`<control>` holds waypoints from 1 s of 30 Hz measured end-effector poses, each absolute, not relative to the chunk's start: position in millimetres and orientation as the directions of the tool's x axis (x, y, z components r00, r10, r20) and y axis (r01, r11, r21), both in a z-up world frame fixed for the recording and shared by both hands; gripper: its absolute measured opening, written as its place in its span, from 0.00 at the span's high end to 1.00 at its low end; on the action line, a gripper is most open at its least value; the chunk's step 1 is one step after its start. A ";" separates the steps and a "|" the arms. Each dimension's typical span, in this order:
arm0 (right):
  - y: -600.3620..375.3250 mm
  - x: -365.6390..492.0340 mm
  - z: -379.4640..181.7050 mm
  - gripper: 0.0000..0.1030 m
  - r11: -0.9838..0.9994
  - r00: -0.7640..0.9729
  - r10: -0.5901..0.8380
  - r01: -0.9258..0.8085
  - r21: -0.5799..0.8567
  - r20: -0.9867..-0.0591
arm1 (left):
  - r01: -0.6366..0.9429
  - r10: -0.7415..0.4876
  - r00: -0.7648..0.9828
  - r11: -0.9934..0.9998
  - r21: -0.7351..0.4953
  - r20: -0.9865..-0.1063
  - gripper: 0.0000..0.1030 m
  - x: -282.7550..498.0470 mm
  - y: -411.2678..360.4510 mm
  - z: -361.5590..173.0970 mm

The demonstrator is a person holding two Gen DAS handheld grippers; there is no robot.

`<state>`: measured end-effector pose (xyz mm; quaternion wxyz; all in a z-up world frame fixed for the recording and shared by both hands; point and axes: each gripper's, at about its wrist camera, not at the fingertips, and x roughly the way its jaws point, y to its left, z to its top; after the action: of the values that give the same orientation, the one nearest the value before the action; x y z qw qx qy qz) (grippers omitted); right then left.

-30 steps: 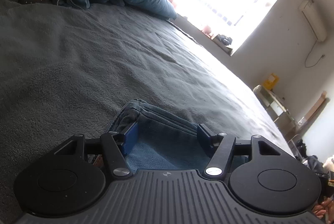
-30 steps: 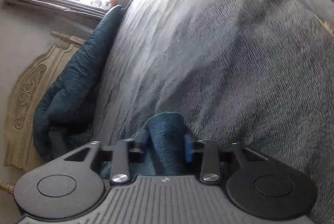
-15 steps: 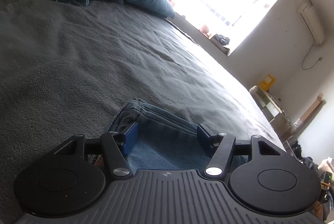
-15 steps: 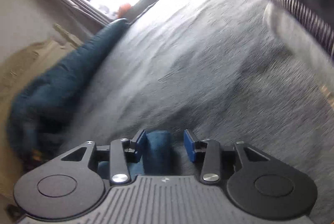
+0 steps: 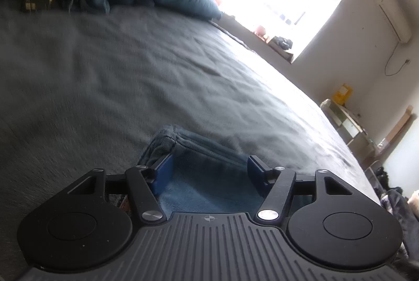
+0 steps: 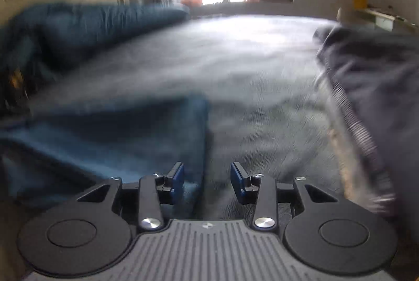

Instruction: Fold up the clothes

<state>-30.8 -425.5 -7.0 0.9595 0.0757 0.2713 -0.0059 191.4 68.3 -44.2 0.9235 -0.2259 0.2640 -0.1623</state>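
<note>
Grey bedspread (image 5: 131, 76) under blue garment (image 5: 207, 184), hand-held grippers agape.

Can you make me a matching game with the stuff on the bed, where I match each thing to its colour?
Things:
1. blanket
2. jeans
3. tong pads
4. box by the wall

Colours:
A. yellow
B. grey
C. bright blue
D. faded denim blue

Pairs: 1-B, 2-D, 3-C, 4-A
</note>
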 end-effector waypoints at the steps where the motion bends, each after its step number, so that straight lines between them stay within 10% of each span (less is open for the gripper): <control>1: -424.9 -44.8 4.7 0.59 0.987 0.869 0.044 0.038 0.155 -0.493 | 0.190 -0.400 0.830 0.858 -0.477 -0.388 0.32 181.7 67.6 -35.2; 6: -407.9 -92.7 18.7 0.59 0.937 0.855 0.235 -0.073 0.342 -0.463 | 0.354 -0.480 0.821 0.852 -0.386 -0.309 0.29 123.4 46.6 -0.9; 15: -373.5 -24.5 -62.7 0.59 0.527 0.706 0.601 0.002 0.850 -0.374 | 0.675 -0.574 0.664 0.736 0.053 -0.479 0.27 39.6 -66.8 -33.5; 30: -376.6 24.8 -89.2 0.67 0.375 0.675 0.668 0.059 0.925 -0.314 | 0.687 -0.467 0.675 0.681 0.254 -0.571 0.36 49.1 -99.0 -59.9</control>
<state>24.8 -376.6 -89.2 0.7521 0.5211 0.3489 0.2025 49.1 -99.0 -59.9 0.8855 0.2307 0.2376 -0.3259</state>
